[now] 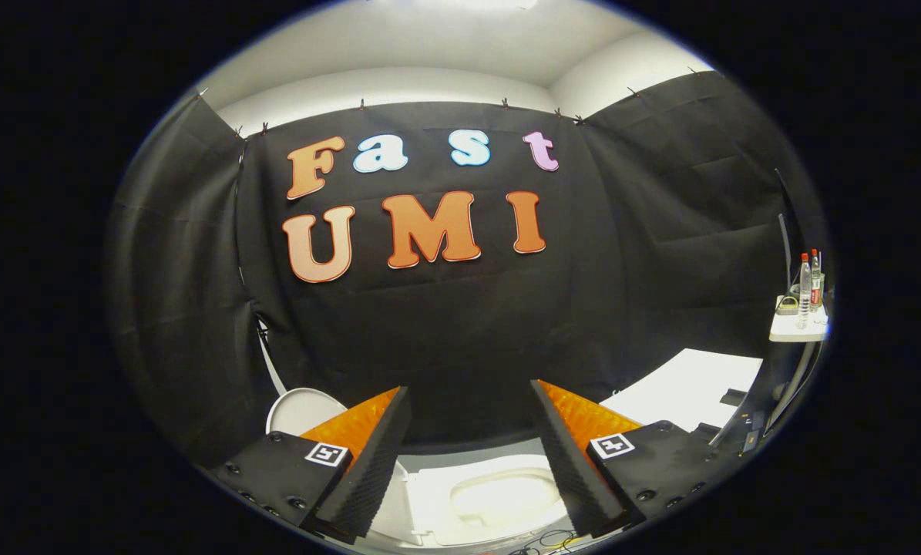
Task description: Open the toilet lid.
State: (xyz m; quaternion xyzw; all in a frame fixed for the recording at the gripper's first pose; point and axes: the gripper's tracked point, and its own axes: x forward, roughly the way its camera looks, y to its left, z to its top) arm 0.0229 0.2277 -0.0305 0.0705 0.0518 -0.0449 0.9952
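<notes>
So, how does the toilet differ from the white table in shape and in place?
The toilet is rounded; the white table is flat and straight-edged. The toilet lies low between the fingers of the open gripper; the white table stands beyond the right finger. Both are white.

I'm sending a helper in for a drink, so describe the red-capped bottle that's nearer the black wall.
Start at the black cloth wall and follow it past the white table to the small white shelf beyond the open gripper. Two clear, red-capped bottles stand there; yours is nearer the wall, and unlike its neighbour it has no red label.
</notes>
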